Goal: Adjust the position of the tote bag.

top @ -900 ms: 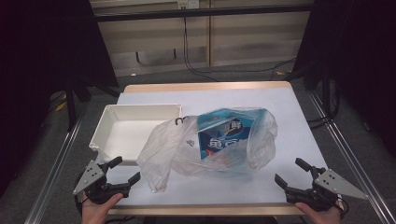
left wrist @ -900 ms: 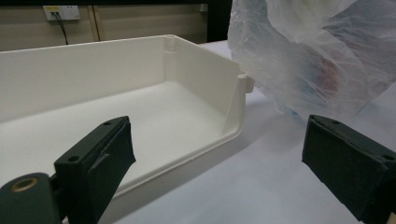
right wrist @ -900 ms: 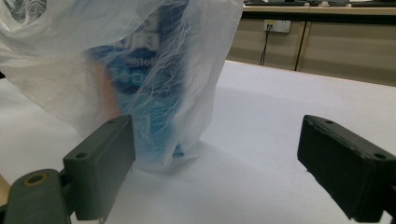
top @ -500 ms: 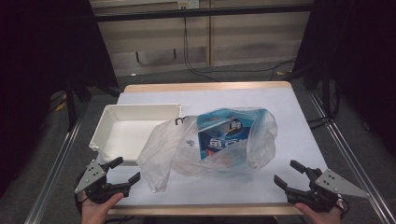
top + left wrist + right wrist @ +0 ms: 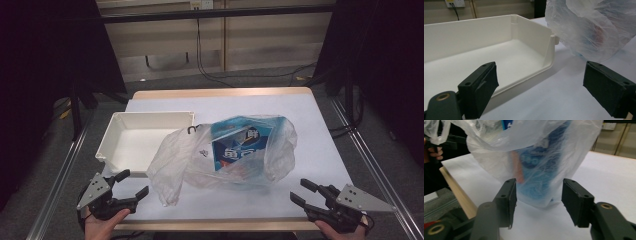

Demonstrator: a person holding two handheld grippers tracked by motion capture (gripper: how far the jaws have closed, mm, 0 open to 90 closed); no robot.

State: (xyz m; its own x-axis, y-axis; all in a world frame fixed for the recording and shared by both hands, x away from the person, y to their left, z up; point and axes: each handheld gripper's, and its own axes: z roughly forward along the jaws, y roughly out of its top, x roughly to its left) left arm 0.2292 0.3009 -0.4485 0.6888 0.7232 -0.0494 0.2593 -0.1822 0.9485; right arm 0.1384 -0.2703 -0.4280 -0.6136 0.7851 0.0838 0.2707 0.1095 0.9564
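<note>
1. The clear plastic bag (image 5: pixel 225 152) lies in the middle of the white surface (image 5: pixel 320 120) in the high view, crumpled, with a blue packet (image 5: pixel 240 145) showing through it.
2. A white tray (image 5: pixel 145 137) sits just left of the bag, toward the centre left of the frame; the bag's loose end reaches its near corner.
3. The left hand-held gripper (image 5: pixel 131 186) sits at the lower left of the high view, near the surface's front edge. Its jaws stand wide apart with nothing between them.
4. In the left gripper view the tray (image 5: pixel 499 50) fills the left and middle, and the bag (image 5: pixel 594 27) rises in the upper right.
5. The right hand-held gripper (image 5: pixel 302 192) is at the lower right of the high view, apart from the bag. Its jaws are partly open and hold nothing.
6. In the right gripper view the bag (image 5: pixel 536 157) stands beyond the jaws, untouched, the blue packet (image 5: pixel 541 170) blurred inside it.
</note>
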